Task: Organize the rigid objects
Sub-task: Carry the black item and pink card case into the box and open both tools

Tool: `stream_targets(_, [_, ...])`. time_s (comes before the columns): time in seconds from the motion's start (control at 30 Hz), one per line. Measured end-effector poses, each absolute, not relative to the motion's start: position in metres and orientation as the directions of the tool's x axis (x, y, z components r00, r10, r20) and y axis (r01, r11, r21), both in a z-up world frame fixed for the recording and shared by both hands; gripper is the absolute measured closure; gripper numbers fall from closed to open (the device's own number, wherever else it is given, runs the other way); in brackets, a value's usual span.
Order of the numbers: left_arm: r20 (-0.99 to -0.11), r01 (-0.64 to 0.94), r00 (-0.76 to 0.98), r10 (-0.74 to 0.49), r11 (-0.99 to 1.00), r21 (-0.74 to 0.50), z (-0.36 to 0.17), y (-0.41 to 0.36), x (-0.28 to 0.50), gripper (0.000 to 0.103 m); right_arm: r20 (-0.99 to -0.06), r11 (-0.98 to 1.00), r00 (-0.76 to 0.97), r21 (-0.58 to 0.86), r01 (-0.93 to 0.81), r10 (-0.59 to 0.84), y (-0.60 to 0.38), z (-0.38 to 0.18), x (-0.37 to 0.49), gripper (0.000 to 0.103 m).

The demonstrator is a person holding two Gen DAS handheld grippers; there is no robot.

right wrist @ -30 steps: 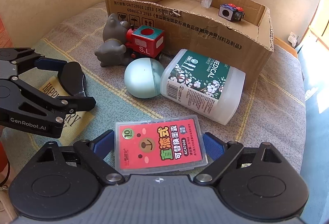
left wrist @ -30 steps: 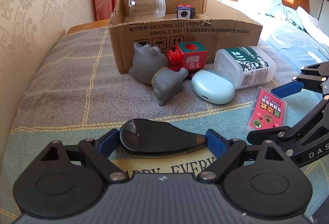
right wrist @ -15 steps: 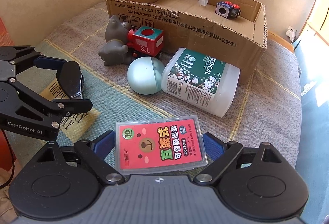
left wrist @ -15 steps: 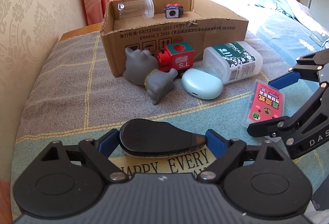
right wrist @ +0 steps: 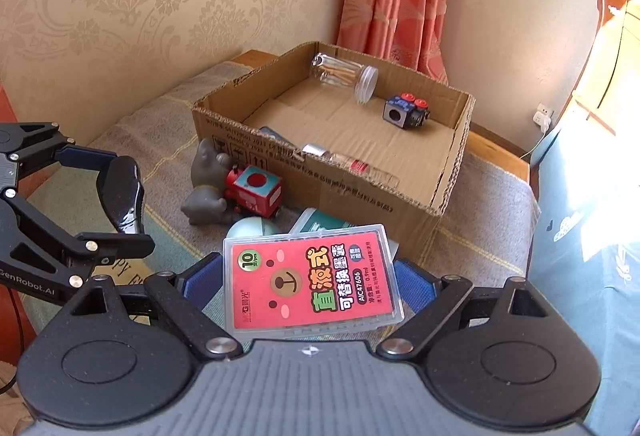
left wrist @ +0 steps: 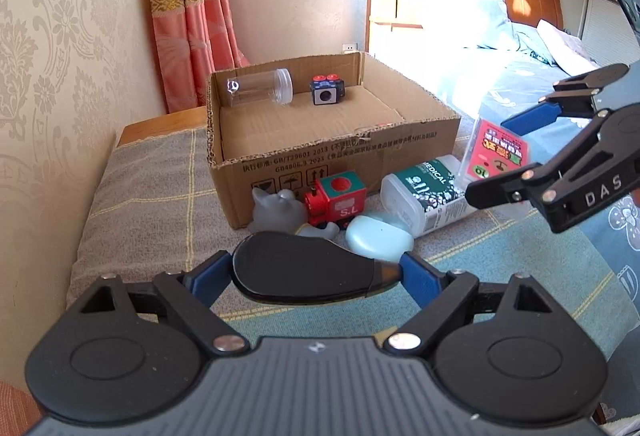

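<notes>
While both grippers carry a load above the bedspread, the cardboard box (right wrist: 436, 163) lies ahead of them. The right gripper (right wrist: 310, 282) pinches the red refill case (right wrist: 312, 282) flat and looks nearer; the left gripper (left wrist: 316, 272) clamps the black mouse (left wrist: 304, 270) lengthwise.

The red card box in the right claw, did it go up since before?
Yes. The red card box rose: it now overlaps the cardboard box front wall instead of the blanket below.

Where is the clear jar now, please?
The clear jar lies on its side inside the cardboard box, at the far wall, beside the small cube.
</notes>
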State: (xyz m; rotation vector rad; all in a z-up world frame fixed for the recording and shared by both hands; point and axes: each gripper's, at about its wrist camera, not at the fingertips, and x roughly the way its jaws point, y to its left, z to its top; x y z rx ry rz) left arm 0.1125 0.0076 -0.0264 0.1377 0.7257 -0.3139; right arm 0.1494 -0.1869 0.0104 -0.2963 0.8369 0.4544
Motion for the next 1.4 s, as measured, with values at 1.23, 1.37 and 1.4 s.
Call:
stream_targets(1.23, [-0.630,0.296,0.749,-0.207,0.954,0.038,0.003,-0.006,0.185,0.013,-0.758,0.993,0.648,-0.006,-0.117,0.072,-0.211,-0.001,0.162,0.000])
stream_targets(1.37, [-0.620,0.301,0.759,-0.199,0.951,0.063,0.012,-0.016,0.218,0.013,-0.776,0.993,0.626,0.003,-0.116,0.075,-0.213,-0.012,0.149,0.000])
stream_targets(1.4, [-0.619,0.301,0.761,-0.195,0.951,0.071,0.013,-0.018,0.226,0.013,-0.776,0.994,0.627,-0.006,-0.111,0.065,-0.214,-0.014,0.147,0.000])
